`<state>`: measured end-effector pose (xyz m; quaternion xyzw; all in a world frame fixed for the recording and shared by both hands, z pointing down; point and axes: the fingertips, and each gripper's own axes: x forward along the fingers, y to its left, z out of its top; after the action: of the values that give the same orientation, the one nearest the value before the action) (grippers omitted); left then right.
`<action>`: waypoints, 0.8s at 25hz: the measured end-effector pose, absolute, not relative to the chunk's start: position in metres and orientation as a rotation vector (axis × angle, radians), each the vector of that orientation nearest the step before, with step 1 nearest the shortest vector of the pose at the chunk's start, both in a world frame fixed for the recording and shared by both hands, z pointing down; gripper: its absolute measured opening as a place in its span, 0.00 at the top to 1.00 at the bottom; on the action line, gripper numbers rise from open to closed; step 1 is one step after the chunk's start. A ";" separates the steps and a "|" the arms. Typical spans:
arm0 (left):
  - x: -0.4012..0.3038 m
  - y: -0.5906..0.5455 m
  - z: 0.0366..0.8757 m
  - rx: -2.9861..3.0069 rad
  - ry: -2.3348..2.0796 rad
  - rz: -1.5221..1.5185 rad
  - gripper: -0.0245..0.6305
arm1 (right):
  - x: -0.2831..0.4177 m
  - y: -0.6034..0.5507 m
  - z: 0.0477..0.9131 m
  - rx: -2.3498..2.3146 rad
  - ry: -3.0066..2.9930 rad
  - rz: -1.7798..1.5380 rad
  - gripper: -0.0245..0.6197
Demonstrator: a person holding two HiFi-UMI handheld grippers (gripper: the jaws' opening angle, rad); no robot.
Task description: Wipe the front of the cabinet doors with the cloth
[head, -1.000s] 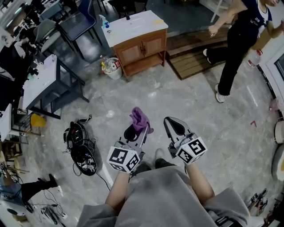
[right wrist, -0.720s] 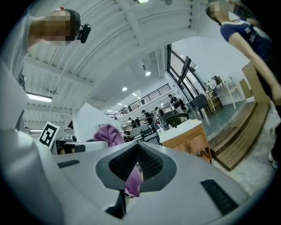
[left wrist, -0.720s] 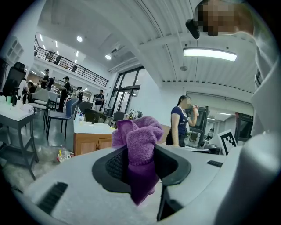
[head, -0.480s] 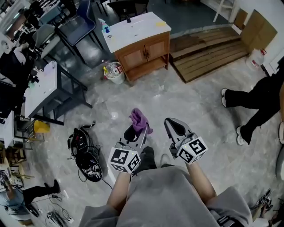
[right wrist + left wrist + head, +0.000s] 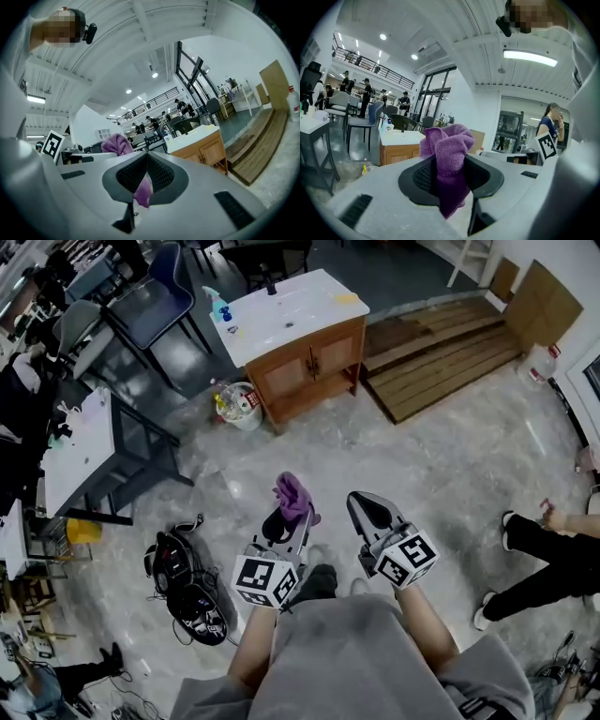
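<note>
Two claws stand well short of the cabinet (image 5: 330,341) ahead, left claw (image 5: 289,519) pinching the purple cloth (image 5: 293,493), right claw (image 5: 367,510) pressed together beside it; approach judged in hand, next bringing cloth onto the doors (image 5: 302,351).

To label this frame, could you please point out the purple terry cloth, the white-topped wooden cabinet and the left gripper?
purple terry cloth (image 5: 449,143), left gripper view, bunched top.
white-topped wooden cabinet (image 5: 323,352), head view, door front.
left gripper (image 5: 284,519), head view, between its jaws.
</note>
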<state>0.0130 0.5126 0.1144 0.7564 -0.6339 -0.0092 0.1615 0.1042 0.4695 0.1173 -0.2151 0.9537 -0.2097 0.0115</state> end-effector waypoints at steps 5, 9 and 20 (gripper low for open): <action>-0.025 0.496 0.117 2.170 -1.783 -0.007 0.74 | 0.068 0.452 0.119 -0.716 2.965 -0.666 0.95; -0.049 0.481 0.123 2.151 -1.774 -0.016 0.74 | 0.048 0.439 0.120 -0.733 2.965 -0.668 0.95; -0.065 0.420 0.139 2.124 -1.738 -0.009 0.74 | 0.033 0.373 0.135 -0.761 2.975 -0.705 0.95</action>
<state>-0.0652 0.4204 0.1387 0.7587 -0.6209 -0.0031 0.1972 0.0328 0.3731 0.1352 -0.2416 0.9442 -0.2238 -0.0044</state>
